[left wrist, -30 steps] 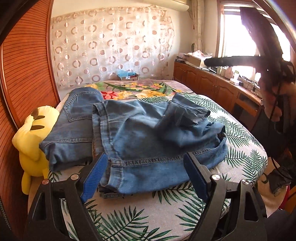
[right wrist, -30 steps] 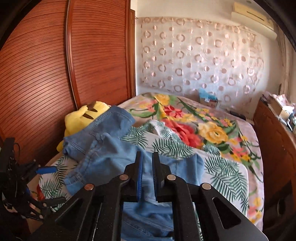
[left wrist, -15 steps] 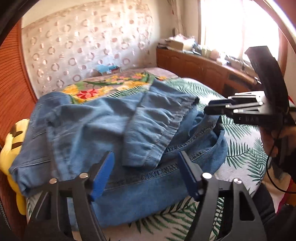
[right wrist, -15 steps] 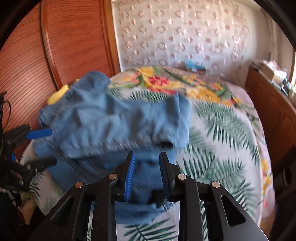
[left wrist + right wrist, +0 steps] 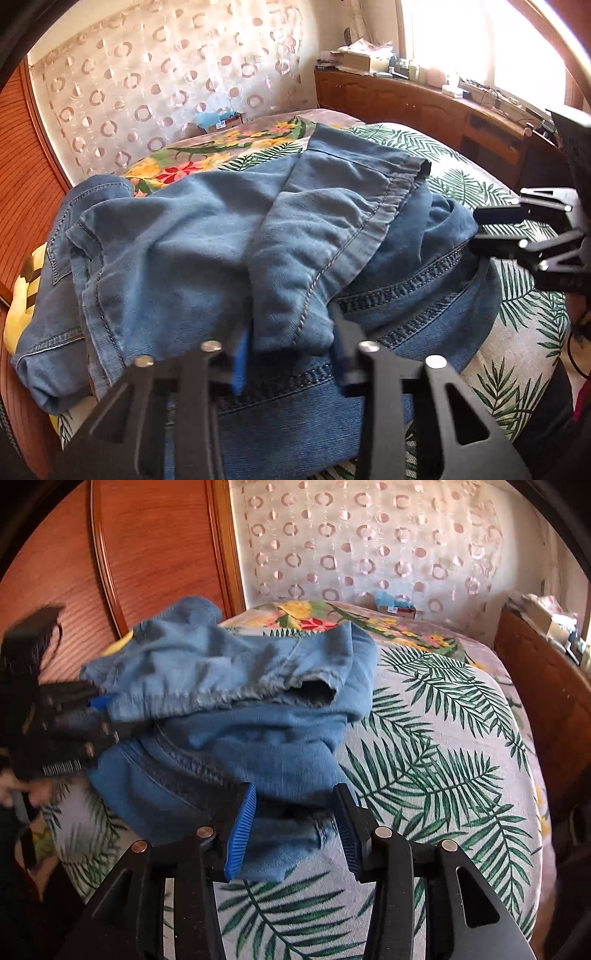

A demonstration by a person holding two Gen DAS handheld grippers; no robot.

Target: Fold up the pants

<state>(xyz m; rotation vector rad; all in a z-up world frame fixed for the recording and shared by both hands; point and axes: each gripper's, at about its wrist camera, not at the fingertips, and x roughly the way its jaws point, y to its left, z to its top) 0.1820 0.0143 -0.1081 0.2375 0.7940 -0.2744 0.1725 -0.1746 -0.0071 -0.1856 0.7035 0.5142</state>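
Note:
Blue denim pants (image 5: 207,251) lie bunched on the bed, one leg hem folded back over the waistband part. My left gripper (image 5: 291,350) has its jaws on either side of the folded leg's near end; whether it pinches the cloth is hidden by the fabric. It shows at the left of the right wrist view (image 5: 96,712), at the pants' edge. My right gripper (image 5: 295,830) is open, its blue pads on either side of the pants' (image 5: 240,709) near corner. It shows at the right of the left wrist view (image 5: 491,229), beside the waistband.
The bed (image 5: 443,775) has a palm-leaf and flower cover. A yellow plush toy (image 5: 18,317) lies at the bed's left edge by the wooden wardrobe (image 5: 147,546). A wooden cabinet (image 5: 424,103) with clutter runs under the window. A small box (image 5: 218,122) sits by the curtain.
My left gripper moved forward onto the pants and narrowed around the folded leg end. My right gripper opened from shut and let go of the cloth.

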